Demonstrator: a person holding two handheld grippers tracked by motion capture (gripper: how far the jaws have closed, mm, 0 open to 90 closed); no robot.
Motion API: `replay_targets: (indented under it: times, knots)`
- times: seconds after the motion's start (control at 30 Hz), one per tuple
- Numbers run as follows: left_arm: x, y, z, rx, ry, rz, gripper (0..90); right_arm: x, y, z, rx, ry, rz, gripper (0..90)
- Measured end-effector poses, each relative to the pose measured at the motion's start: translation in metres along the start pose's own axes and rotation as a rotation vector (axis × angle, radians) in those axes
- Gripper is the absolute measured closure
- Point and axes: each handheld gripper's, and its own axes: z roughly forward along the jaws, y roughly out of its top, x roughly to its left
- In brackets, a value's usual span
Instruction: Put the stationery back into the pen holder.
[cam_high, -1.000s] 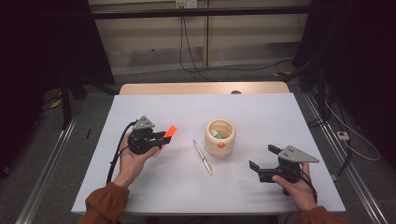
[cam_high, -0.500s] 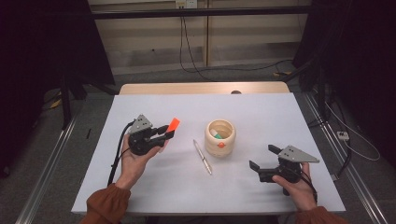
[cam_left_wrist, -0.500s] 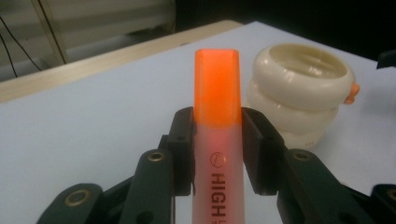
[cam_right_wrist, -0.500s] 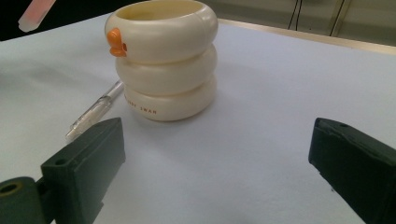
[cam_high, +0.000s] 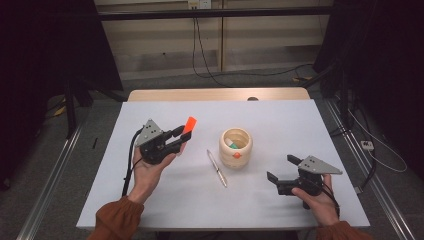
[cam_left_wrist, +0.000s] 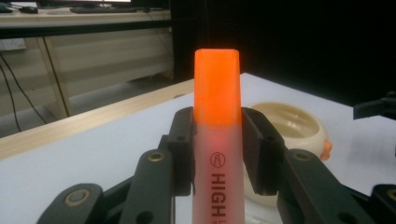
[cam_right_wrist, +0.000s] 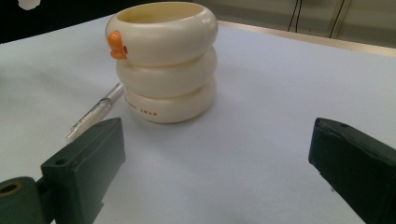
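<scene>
Work in hand: carrying an orange highlighter (cam_high: 189, 125) toward the cream ringed pen cup (cam_high: 236, 148) in the middle of the table (cam_high: 280, 120) – a judgement from how things lie.
Left claw (cam_high: 181, 136): clamped on the highlighter, one pad on each side of the pale barrel just under the orange cap, as the left gripper view shows (cam_left_wrist: 217, 140); the cap sticks out past the jaws.
What has just changed: against the high view of a second ago the left hand has lifted and eased toward the cup, so the highlighter now rides higher and farther up the table; the grip itself looks the same.
What that means: the pick-up seems done and the carry is under way – the highlighter is in the air, left of the cup and apart from it, not yet over the opening.
Right claw (cam_high: 284, 172): jaws wide with nothing between them, resting low on the table to the right of the cup, unmoved since the earlier pictures.
Cup: upright, with an orange duck bill on its top ring (cam_right_wrist: 116, 45); something green and white sits inside.
Pen (cam_high: 217, 168): a clear one lies flat just left of the cup's foot, apparently next in line.
Next need: probably to tip the highlighter over the rim.
</scene>
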Motion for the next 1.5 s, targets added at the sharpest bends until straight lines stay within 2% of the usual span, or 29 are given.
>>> replay_targets:
  times: [0.13,0.23,0.63,0.9,1.07,1.5]
  knots:
    - [-0.008,0.002,0.005,-0.011,-0.014,0.0,67.1,0.0,0.0,0.0,0.002,-0.002,0.001,3.5]
    - [-0.01,0.006,0.009,-0.011,-0.024,0.015,67.1,0.0,0.0,0.0,0.002,-0.001,0.0,3.5]
    - [-0.021,0.024,0.042,-0.037,-0.055,0.012,67.1,-0.001,-0.001,0.0,0.002,0.001,0.004,3.5]
    - [-0.024,0.031,0.053,-0.042,-0.07,0.015,67.1,-0.001,-0.001,-0.001,0.0,0.0,0.003,3.5]
    - [-0.027,0.033,0.064,-0.054,-0.08,-0.006,67.1,-0.001,-0.001,-0.001,0.004,-0.001,0.003,3.4]
    - [-0.039,0.04,0.096,-0.063,-0.114,-0.011,67.1,-0.001,-0.001,-0.001,0.003,0.001,0.003,3.5]
